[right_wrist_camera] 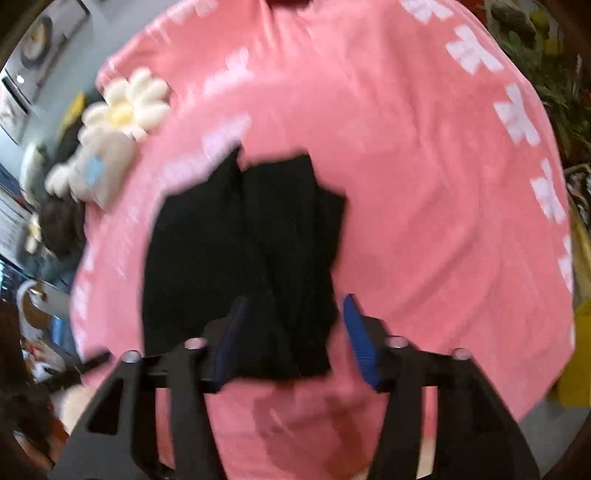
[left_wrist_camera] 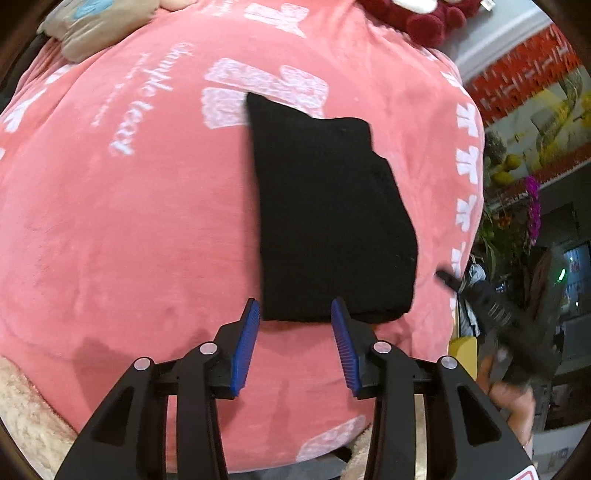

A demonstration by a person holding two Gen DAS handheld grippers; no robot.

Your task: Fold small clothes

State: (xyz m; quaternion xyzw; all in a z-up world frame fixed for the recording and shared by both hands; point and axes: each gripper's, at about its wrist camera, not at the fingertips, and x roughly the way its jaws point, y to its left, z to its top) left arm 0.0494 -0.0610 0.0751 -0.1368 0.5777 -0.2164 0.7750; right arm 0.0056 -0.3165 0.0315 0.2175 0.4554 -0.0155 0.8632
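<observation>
A black folded garment point(left_wrist_camera: 328, 206) lies flat on a pink blanket point(left_wrist_camera: 129, 221) with white lettering. My left gripper point(left_wrist_camera: 295, 304) is open at the garment's near edge, and its blue pads point(left_wrist_camera: 245, 343) straddle that edge's left part without pressing it. The right gripper point(left_wrist_camera: 491, 306) shows as a blurred black shape at the blanket's right edge, with a hand behind it. In the blurred right wrist view, the garment point(right_wrist_camera: 236, 240) lies under and between the fingers of my right gripper point(right_wrist_camera: 293, 299). Its jaws stand apart, and pink shows between the right pad point(right_wrist_camera: 360, 343) and the cloth.
A beige plush point(left_wrist_camera: 92, 33) and a dark red plush point(left_wrist_camera: 428, 18) rest at the blanket's far edge. The flower-shaped plush point(right_wrist_camera: 125, 107) lies left of the garment. Plants and a purple orchid point(left_wrist_camera: 532, 206) stand beyond the blanket's right edge.
</observation>
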